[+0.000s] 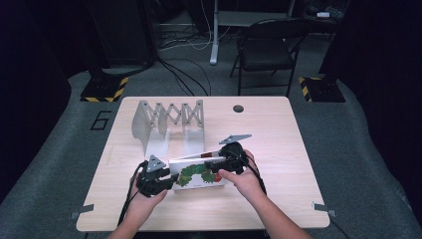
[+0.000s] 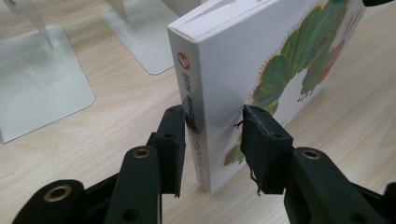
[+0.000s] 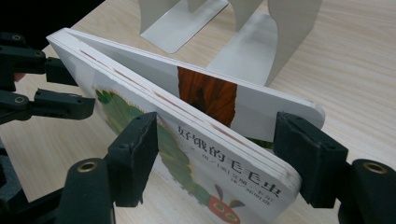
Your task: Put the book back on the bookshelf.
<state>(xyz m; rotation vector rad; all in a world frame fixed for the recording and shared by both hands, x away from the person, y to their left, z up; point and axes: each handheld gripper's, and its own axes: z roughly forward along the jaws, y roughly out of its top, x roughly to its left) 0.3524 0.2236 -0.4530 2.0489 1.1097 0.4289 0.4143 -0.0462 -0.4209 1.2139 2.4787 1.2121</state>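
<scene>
Both pairs of black jaws straddle one board book (image 1: 199, 174): the left gripper (image 2: 212, 140) stands astride the spine end, each pad just beside a face, though whether they press it I cannot tell; the right gripper (image 3: 217, 158) has its jaws spread wide around the fore-edge, where the thick pages have fanned open.

White and glossy, the book carries a green caterpillar with a red head on its cover, printed characters down the spine and rounded corners — it stands tilted on one long edge near the middle of the table (image 1: 278, 129).

From the near edge, the left hand (image 1: 144, 201) and right hand (image 1: 244, 179) reach in, each wrapped around its gripper, with cables trailing back.

Behind the book stands a pale metal expanding bookend rack (image 1: 166, 122) — flat base plates, scissor lattice — on light wood-grain laminate.
</scene>
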